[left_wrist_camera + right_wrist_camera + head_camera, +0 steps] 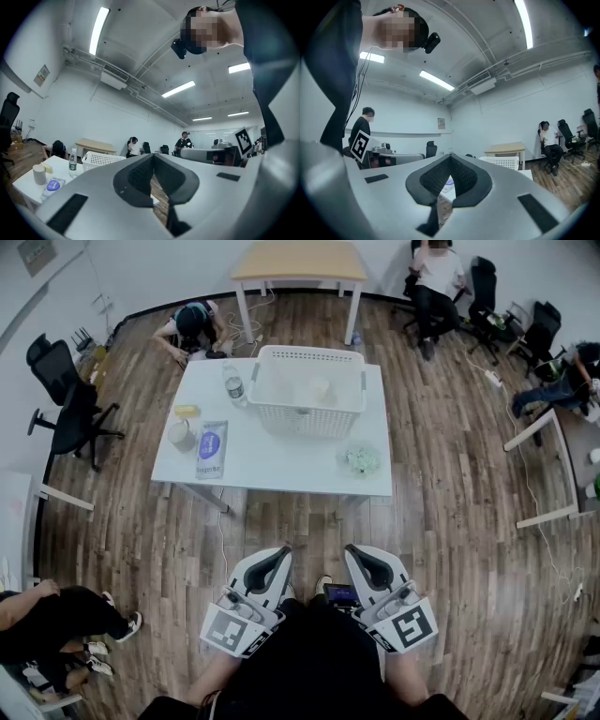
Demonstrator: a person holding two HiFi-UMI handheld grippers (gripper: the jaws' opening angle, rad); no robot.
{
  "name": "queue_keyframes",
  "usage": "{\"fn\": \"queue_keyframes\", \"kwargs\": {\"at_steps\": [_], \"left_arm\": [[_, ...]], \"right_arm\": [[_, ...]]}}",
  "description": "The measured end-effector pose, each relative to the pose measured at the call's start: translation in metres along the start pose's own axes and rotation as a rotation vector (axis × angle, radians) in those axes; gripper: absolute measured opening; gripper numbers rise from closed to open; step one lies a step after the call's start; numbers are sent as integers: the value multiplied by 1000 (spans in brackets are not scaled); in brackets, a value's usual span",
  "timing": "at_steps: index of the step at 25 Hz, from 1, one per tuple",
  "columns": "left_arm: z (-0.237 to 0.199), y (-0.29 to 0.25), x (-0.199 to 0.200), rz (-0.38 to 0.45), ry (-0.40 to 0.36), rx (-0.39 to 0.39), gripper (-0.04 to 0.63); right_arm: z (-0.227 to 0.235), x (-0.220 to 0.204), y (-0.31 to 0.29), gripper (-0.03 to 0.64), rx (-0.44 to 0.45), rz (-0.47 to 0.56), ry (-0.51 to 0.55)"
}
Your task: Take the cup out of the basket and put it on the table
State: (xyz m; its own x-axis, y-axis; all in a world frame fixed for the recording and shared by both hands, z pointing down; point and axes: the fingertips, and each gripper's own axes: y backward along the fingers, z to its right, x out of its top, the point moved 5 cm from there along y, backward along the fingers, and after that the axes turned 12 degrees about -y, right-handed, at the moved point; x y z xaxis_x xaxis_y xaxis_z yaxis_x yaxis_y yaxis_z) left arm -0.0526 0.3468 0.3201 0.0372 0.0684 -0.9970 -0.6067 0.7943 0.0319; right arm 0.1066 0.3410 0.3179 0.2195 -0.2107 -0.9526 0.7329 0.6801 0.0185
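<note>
A white slatted basket [309, 418] stands at the back of the white table [281, 465]. Inside it lies a pale cup [321, 388], blurred and small. Both grippers are held low near my body, well short of the table's front edge. My left gripper [285, 548] is shut with nothing between its jaws, and my right gripper [349, 548] is shut and empty too. In the left gripper view the closed left gripper [152, 156] points level toward the basket [101, 158]. In the right gripper view the closed right gripper [450, 156] has the basket [504, 162] to its right.
On the table's left part are a water bottle [234, 385], a pale jar [181, 434], a yellow item [187, 411] and a blue-white pouch [211, 448]. A green crumpled thing [361, 460] lies front right. A wooden table [300, 261], office chairs and several people ring the room.
</note>
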Motion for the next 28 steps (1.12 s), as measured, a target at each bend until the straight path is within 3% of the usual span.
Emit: {"fn": "queue_keyframes", "kwargs": {"at_steps": [14,28], "left_arm": [[21,-19,3,-26,-22,19,11],[51,-39,-9,-84,-32,69,11]], "right_arm": [[32,3,16,25,-13,28,-66],[55,-8,29,25,24,-63,-18]]}}
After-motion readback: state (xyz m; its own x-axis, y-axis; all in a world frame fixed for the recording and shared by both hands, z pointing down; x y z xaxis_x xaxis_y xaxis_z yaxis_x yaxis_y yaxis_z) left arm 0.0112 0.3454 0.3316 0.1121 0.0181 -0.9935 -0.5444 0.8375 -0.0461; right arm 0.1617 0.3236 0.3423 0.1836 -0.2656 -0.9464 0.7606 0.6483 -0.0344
